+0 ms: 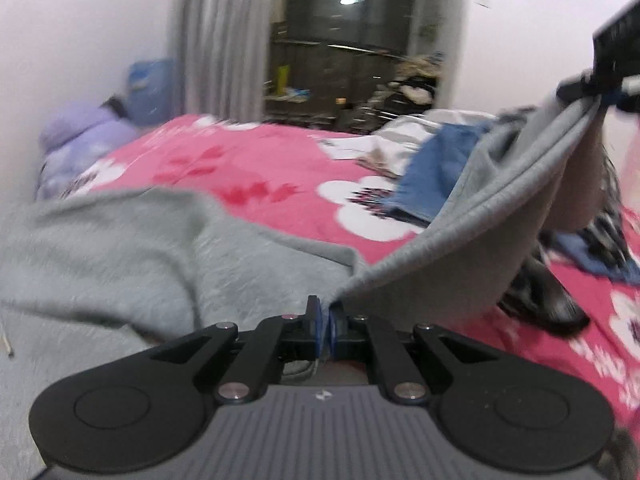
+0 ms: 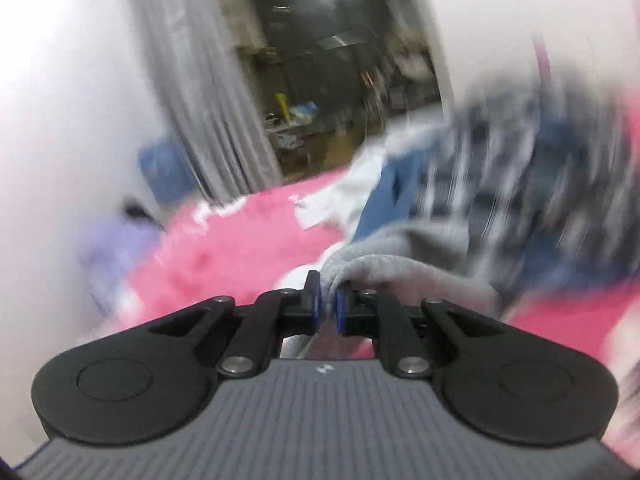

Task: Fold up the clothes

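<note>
Left gripper [image 1: 325, 316] low, clamped on grey garment [image 1: 120, 248], right gripper [image 2: 328, 304] raised, pinching its edge

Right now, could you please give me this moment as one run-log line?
left gripper: shut on grey garment | right gripper: shut on garment edge | garment lifted between them | bed: pink blanket
</note>
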A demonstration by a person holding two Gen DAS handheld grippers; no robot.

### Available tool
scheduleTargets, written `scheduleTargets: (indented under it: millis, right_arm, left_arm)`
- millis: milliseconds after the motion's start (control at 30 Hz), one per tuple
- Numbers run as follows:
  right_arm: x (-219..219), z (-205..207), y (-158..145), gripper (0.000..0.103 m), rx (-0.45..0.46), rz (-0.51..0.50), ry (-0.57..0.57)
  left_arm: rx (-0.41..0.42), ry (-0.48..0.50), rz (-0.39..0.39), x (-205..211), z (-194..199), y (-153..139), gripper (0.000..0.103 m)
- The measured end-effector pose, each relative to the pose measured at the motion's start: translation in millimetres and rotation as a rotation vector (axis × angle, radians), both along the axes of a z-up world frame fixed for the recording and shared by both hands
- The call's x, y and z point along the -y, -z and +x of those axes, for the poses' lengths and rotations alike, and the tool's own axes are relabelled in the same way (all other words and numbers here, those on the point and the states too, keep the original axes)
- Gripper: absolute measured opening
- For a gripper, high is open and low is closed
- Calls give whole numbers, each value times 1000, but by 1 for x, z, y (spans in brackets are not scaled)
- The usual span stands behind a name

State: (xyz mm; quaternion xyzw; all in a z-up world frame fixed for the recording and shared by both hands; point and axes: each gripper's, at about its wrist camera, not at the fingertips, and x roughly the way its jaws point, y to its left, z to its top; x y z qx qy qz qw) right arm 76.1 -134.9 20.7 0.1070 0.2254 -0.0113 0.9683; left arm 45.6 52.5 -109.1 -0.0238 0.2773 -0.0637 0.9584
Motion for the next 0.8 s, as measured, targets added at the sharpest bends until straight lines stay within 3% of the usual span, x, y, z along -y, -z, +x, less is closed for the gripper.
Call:
scheduleTargets:
  millis: [33, 67, 133, 167, 233, 267, 333, 367, 467, 533, 633, 800]
  right_arm:
    - [-7, -11, -6, 6, 1, -110, -3]
    - [-5, -20, 1, 7, -45, -151, 21]
    - [15, -30, 33, 9, -208, -105, 79]
    - [30, -31, 52, 10, -321, -20, 98]
    - [75, -40, 102, 13, -571, 282, 151]
    - [95, -50, 118, 15, -622, 431, 184]
    - [128, -71, 135, 21, -621, 669, 242]
    - [139, -79, 133, 23, -595, 702, 253]
    - [154, -92, 104, 33, -509, 572, 278]
    - [163, -104, 94, 48, -476, 517, 314]
    - [194, -102, 96, 49, -454, 505, 371]
    - [202, -37, 109, 56, -411, 309, 272]
  left_arm:
    - [-7, 9, 7, 1, -1, 0, 5]
    - [-15, 17, 13, 3, -2, 1, 5]
    - [-57, 27, -8, -1, 0, 3, 5]
    - [-79, 31, -18, -3, 1, 3, 6]
    - [-104, 40, -18, -5, 2, 6, 7]
    - [-114, 44, -11, -5, 1, 7, 7]
    - [-122, 48, 15, -2, 0, 9, 7]
    - [-120, 48, 34, 0, -1, 10, 7]
    - [-125, 35, 47, 3, 0, 12, 8]
    - [-132, 21, 48, 2, 1, 13, 10]
    - [-145, 1, 39, -1, 4, 14, 13]
    - [-150, -23, 16, -5, 3, 13, 18]
